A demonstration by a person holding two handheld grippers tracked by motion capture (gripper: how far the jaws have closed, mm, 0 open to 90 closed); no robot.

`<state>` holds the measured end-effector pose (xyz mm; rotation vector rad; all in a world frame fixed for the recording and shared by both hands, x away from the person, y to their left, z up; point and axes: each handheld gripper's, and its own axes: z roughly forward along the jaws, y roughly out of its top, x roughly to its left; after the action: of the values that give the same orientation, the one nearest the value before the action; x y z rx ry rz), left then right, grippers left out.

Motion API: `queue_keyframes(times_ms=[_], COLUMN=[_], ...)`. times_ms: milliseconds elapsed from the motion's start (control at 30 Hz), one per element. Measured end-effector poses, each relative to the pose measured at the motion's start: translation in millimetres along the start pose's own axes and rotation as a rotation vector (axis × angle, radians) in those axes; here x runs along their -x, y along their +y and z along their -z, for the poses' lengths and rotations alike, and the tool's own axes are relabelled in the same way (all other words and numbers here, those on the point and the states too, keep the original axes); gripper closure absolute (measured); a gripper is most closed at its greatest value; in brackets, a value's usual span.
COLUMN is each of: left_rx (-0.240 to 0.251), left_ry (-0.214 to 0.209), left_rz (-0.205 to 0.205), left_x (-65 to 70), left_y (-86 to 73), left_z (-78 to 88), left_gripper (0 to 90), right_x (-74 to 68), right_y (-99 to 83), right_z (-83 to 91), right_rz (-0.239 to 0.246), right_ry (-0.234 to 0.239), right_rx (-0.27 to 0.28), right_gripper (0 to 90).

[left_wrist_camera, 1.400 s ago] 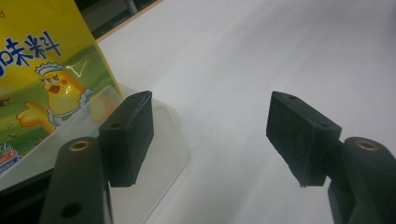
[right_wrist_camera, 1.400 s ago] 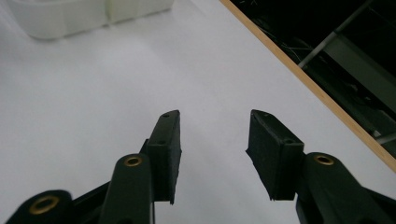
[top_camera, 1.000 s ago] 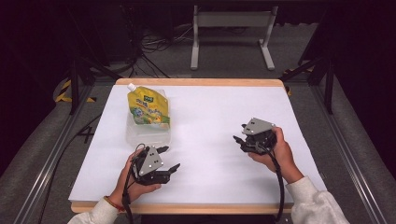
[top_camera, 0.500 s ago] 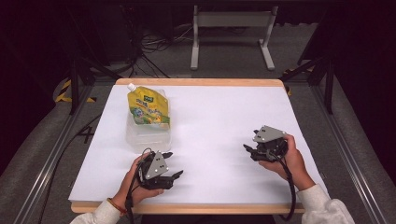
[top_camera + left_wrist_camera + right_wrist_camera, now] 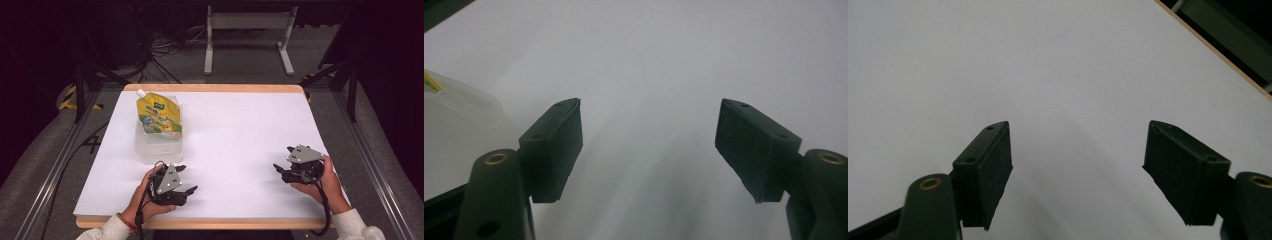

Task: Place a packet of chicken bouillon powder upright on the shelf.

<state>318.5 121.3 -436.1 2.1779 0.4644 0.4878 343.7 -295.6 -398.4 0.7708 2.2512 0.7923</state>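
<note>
**Pouch on the box, both grippers empty**

Resting low near the front edge of the table [image 5: 240,135], both grippers are idle, which suggests the work is either finished or not begun; the pictures cannot settle which. The left gripper [image 5: 184,179] has its jaws spread wide with nothing between them, and the same holds for the right gripper [image 5: 280,170], well apart from it on the other side.

The yellow pouch [image 5: 159,115], with its white cap pointing toward the far left corner, lies on top of a clear plastic box [image 5: 157,147] at the left of the table. The box is just beyond the left gripper, and its pale corner shows at the edge of the left gripper view [image 5: 459,125]. Whether the pouch sits on a lid or sinks partly into the box cannot be told, and nothing else is visible inside.
</note>
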Motion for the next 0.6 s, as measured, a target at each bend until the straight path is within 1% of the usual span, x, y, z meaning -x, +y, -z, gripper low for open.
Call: queue_keyframes(times_ms=[167,300,400,467,500,567,600], left_rx=[-0.006,-0.008,-0.01,-0.011,-0.011,-0.013,-0.013], left_ry=[-0.006,-0.009,-0.009,-0.008,-0.006,-0.006,-0.006], left_rz=[-0.001,0.005,0.006,0.004,0.005,0.007,0.008], left_x=[1.8,2.9,2.9,2.7,3.3,3.2,3.0], left_y=[-1.5,-3.2,-4.5,-4.9,-5.6,-6.0,-6.3], left_z=[-1.3,-1.4,-1.5,-1.6,-1.4,-1.1,-0.7], left_gripper=[25.8,24.3,23.6,23.4,23.1,22.9,22.9], right_x=[3.3,4.6,5.4,5.2,5.1,4.5,4.5], right_y=[-17.7,-33.4,-44.2,-46.3,-53.0,-59.0,-59.0], right_z=[6.5,12.5,17.1,18.2,21.1,23.8,23.8], right_rz=[-0.028,-0.05,-0.075,-0.081,-0.09,-0.101,-0.101], right_ry=[-0.017,-0.035,-0.043,-0.047,-0.049,-0.053,-0.053], right_rx=[-0.003,-0.008,-0.007,-0.008,-0.003,-0.004,-0.004], right_gripper=[24.0,22.5,21.7,21.4,20.8,20.0,20.0])
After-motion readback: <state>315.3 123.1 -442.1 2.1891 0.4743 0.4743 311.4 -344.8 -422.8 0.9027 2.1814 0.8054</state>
